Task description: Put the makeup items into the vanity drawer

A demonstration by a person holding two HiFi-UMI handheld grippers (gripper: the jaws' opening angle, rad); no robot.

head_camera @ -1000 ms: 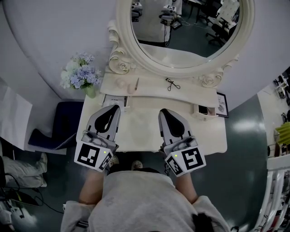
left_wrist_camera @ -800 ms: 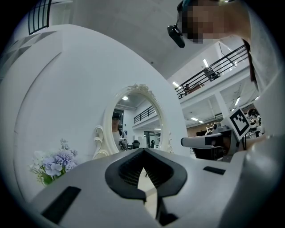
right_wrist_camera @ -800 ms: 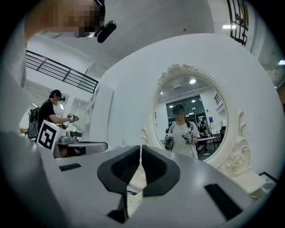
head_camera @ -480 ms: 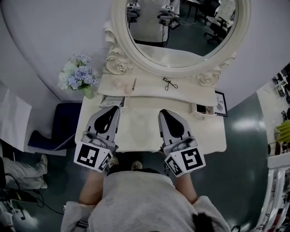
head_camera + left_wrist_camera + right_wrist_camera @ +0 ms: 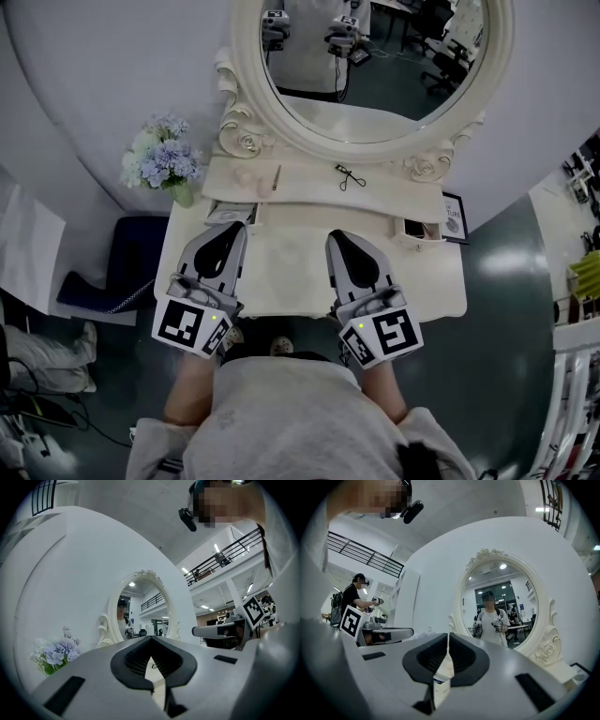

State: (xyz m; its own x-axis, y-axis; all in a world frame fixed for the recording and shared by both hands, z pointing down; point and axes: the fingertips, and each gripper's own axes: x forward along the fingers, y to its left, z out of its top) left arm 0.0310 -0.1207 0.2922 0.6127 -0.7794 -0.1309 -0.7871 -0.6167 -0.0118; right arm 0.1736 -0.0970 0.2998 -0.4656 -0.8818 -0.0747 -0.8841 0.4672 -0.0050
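1. Currently the left gripper (image 5: 236, 225) has its jaws pressed together, empty, over the vanity top (image 5: 291, 272).
2. Right gripper (image 5: 336, 234): same, closed on nothing.
3. Pencil (image 5: 277, 177) lies on the upper shelf (image 5: 309, 187), long axis pointing toward the mirror (image 5: 375, 66).
4. Eyelash curler (image 5: 351, 175) lies well right of it, possibly diagonal.

Head view looks down on vanity (image 5: 291, 274); gripper views face its mirror (image 5: 375, 75).

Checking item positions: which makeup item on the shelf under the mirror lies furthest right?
The dark, scissor-like eyelash curler; the slim pencil-like stick lies well to its left.
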